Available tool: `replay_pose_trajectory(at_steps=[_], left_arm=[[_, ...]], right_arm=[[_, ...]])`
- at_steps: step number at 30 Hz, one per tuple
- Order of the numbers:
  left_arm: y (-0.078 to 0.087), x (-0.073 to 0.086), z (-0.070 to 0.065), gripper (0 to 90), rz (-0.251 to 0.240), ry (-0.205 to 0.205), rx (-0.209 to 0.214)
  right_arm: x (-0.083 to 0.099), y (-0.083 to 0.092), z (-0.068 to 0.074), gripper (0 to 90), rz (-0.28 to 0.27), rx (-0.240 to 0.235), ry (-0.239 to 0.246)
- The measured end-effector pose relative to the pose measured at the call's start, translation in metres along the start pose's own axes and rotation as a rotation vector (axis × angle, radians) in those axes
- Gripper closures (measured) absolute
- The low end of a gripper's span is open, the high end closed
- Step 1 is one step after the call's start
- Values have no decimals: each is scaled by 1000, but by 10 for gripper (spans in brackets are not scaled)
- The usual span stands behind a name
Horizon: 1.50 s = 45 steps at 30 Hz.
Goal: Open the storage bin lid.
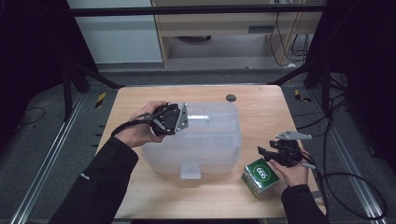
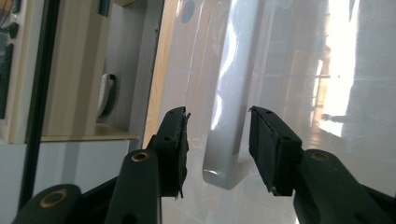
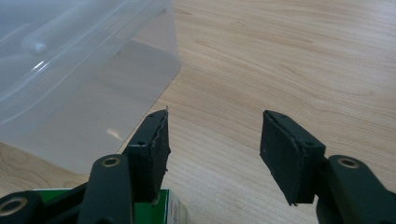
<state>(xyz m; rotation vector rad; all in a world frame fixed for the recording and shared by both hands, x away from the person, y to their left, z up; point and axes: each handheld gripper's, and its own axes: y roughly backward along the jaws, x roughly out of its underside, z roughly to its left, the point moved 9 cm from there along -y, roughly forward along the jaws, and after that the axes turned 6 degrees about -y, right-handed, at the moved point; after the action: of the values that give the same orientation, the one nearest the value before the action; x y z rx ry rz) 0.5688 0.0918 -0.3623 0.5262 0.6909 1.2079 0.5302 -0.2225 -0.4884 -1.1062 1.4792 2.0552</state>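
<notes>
L gripper [image 2: 218, 140] wide open, jaws either side of the clear storage bin [image 1: 205, 140] lid's handle [image 2: 224, 116], not touching. R gripper [image 3: 212, 149] also wide open, holding nothing, over bare table [image 3: 280, 56]; green box [image 1: 260, 176] just below it, bin to its left.

Dim overall in the high view, with black surroundings at both sides and light falling from above onto the wooden table [image 1: 261, 107]; soft and slightly grainy, fine detail lost on the green box [image 1: 260, 178]; faint sheen across the translucent container lid [image 1: 210, 126]. Much brighter in the left gripper view; strong blown-out glare on the lid's plastic [image 2: 341, 60] at upper right; pale handle [image 2: 229, 93] streaked with reflections; background at left blurred. Evenly lit in the right gripper view; wood grain sharp; soft shadow under the container wall [image 3: 93, 107].
</notes>
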Motion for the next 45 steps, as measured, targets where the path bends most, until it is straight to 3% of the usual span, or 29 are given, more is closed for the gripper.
replay_pose_trajectory(at_steps=[18, 45], left_arm=[[-3, -3, 0, 727, 51, -62, 4], [-1, -6, 0, 743, 101, -93, -5]], right_arm=[[0, 1, 1, 440, 3, -5, -2], [-11, 13, 20, 534, -23, -61, 34]])
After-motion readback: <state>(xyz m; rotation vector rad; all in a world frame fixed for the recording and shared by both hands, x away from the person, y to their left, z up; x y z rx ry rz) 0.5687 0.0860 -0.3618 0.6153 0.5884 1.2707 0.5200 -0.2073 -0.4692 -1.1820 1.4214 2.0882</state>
